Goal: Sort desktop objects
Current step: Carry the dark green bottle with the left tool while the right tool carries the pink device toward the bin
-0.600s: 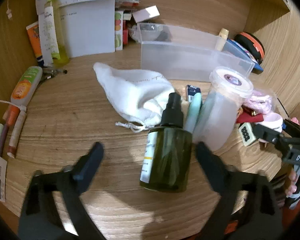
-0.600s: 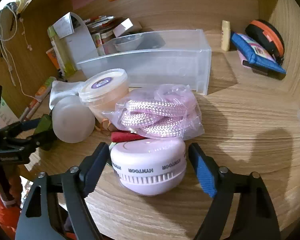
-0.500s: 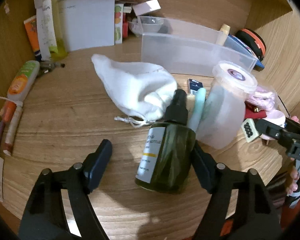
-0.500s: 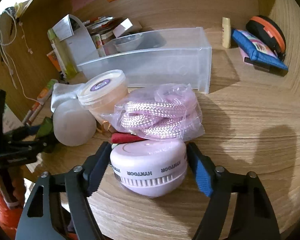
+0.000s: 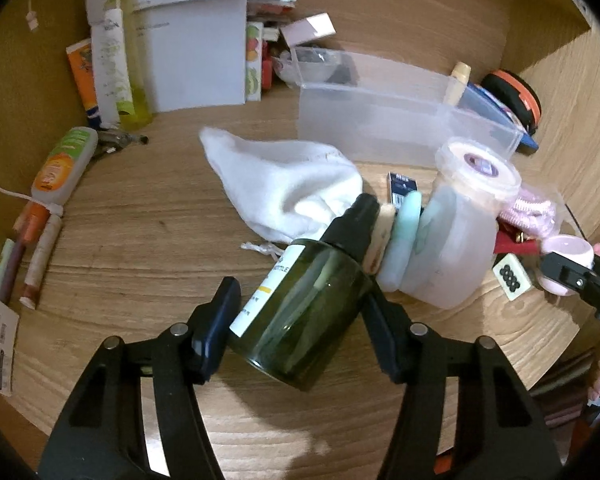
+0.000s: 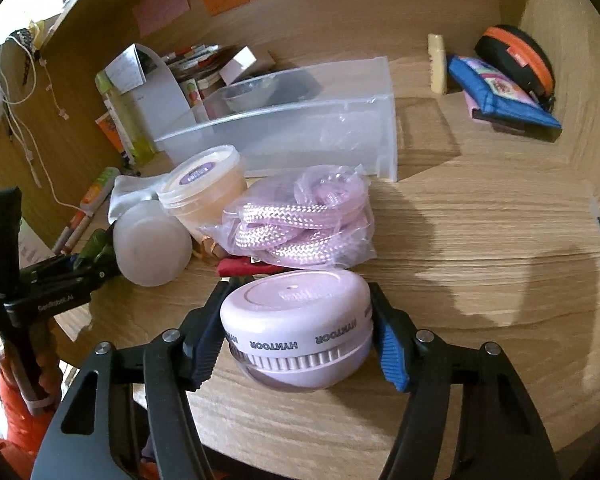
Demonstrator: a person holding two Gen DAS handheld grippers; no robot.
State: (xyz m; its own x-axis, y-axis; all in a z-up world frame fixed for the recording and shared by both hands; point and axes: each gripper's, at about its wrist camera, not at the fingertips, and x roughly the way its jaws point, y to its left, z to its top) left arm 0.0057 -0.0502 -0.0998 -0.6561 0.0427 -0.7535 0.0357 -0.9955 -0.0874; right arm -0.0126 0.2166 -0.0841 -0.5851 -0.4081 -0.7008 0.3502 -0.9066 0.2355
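Desk surfaces and finishes

Desk [image 5: 140,232]: matt grained wood. Bottle [image 5: 312,316]: glossy dark green plastic, paper label. Pouch [image 5: 284,184]: soft white cloth. Bin [image 6: 300,140]: frosted translucent plastic. Puck [image 6: 300,320]: smooth lilac plastic. Cord [image 6: 296,224]: woven, in a glossy film bag.

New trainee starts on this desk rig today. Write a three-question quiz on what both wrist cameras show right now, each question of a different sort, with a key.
1. True or false: the left gripper has its fingers closed on the tilted green spray bottle.
2. What sits between the right gripper fingers? A: the lilac round device. B: the white-lidded jar. C: the blue pouch.
3. Short answer: what is inside the clear bag just behind that device?

Key: 1 true; 2 A; 3 pink rope.
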